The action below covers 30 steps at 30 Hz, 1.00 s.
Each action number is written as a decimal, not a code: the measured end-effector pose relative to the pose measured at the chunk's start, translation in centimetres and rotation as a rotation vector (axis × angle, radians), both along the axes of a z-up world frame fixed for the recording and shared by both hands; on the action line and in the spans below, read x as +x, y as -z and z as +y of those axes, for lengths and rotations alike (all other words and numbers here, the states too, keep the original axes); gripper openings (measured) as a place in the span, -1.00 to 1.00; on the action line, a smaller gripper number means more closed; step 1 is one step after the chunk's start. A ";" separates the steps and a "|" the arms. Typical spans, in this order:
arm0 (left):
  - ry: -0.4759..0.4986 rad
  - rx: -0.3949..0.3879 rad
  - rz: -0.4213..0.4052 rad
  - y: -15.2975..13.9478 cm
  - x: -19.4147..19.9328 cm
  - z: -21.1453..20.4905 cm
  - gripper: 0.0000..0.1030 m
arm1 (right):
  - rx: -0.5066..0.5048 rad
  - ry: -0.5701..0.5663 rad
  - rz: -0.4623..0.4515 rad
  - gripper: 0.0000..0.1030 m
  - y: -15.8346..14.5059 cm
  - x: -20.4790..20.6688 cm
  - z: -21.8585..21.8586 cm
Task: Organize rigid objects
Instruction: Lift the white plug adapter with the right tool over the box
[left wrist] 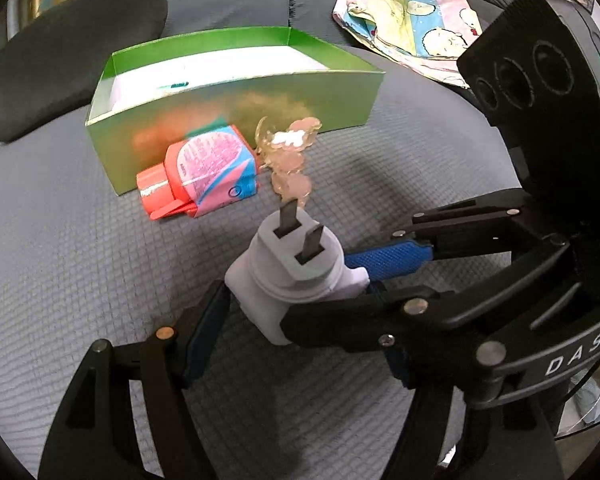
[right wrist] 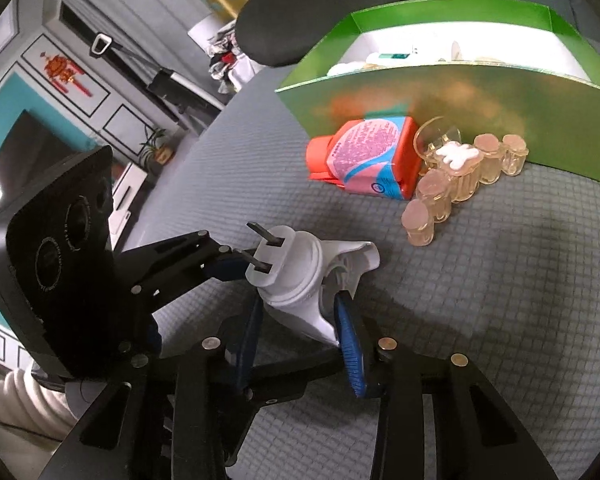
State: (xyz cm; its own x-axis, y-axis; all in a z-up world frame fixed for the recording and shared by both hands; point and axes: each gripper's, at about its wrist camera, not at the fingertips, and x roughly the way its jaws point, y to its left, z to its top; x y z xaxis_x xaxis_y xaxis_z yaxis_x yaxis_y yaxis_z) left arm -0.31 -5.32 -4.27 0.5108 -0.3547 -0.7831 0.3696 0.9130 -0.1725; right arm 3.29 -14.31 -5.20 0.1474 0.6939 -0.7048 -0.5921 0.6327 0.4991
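Observation:
A white two-prong plug adapter (left wrist: 292, 264) (right wrist: 296, 276) hangs just above the grey quilted cushion (left wrist: 80, 260), prongs up. My left gripper (left wrist: 298, 290) is shut on its body across the wide side. One blue pad lies on its left corner, while the other mostly hides behind the right gripper's finger. My right gripper (right wrist: 300, 304) reaches in from the right and is shut on the same adapter across the narrow side, its blue pads (right wrist: 350, 340) pressing both flanks. A red-and-pink labelled bottle (left wrist: 204, 172) (right wrist: 368, 160) lies on its side against the green box (left wrist: 236, 120) (right wrist: 480, 92).
A clear amber plastic piece with round pink tops (left wrist: 288, 160) (right wrist: 456, 172) lies beside the bottle, in front of the box. The box holds a few pale items (right wrist: 380, 60). A cartoon-print cloth (left wrist: 412, 28) lies behind, and black padded armrests (left wrist: 60, 52) flank the cushion.

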 end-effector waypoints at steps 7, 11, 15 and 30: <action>0.027 0.040 -0.064 -3.2 0.7 -1.8 0.34 | 0.028 0.019 -0.064 -0.24 -2.9 -0.6 -1.4; 0.043 0.065 -0.111 -5.2 0.8 -2.2 0.34 | 0.042 0.031 -0.108 -0.24 -4.9 -0.8 -2.4; 0.051 0.081 -0.147 -7.0 2.0 -3.0 0.34 | 0.062 0.046 -0.146 -0.24 -6.6 -0.7 -3.2; 0.063 0.129 -0.267 -12.2 5.1 -3.7 0.34 | 0.080 0.071 -0.286 -0.24 -12.3 1.9 -4.5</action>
State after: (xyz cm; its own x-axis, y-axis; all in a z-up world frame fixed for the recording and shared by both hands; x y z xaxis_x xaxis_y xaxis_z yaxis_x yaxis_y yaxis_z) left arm 4.77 -9.02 7.92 0.6847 -0.2982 -0.6650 0.4427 0.8950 0.0545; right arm 5.16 -18.82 7.09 0.3816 0.7263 -0.5716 -0.6716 0.6428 0.3684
